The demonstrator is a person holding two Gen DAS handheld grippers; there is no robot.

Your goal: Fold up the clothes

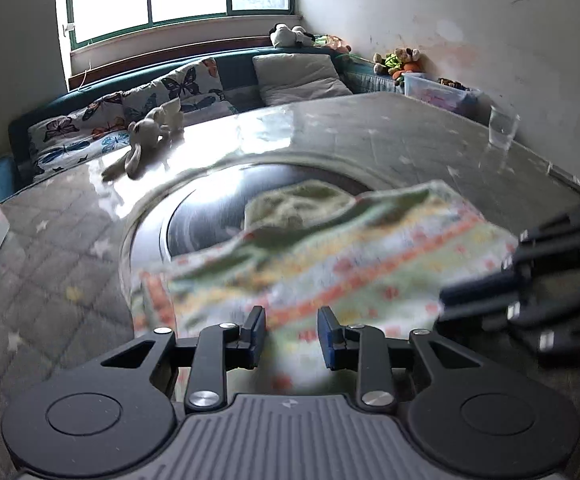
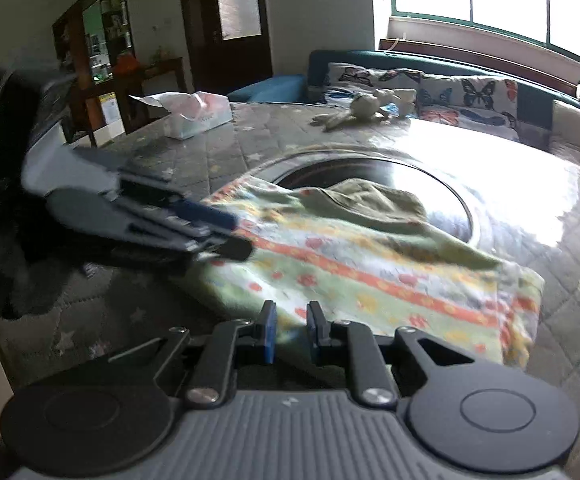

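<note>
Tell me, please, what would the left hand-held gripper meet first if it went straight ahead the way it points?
Probably the patterned garment: its near edge lies just ahead of the open left hand-held gripper, on the table. Blur leaves the exact depth unclear.

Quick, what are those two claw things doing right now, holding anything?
Left gripper: open, holding nothing, over the patterned garment.
Right gripper: open, holding nothing, at the garment's edge.

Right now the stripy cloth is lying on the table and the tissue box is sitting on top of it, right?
Not quite. The tissue box sits on the table itself, well apart from the stripy cloth. The right wrist view shows it near the far edge. The cloth does lie on the table.
</note>
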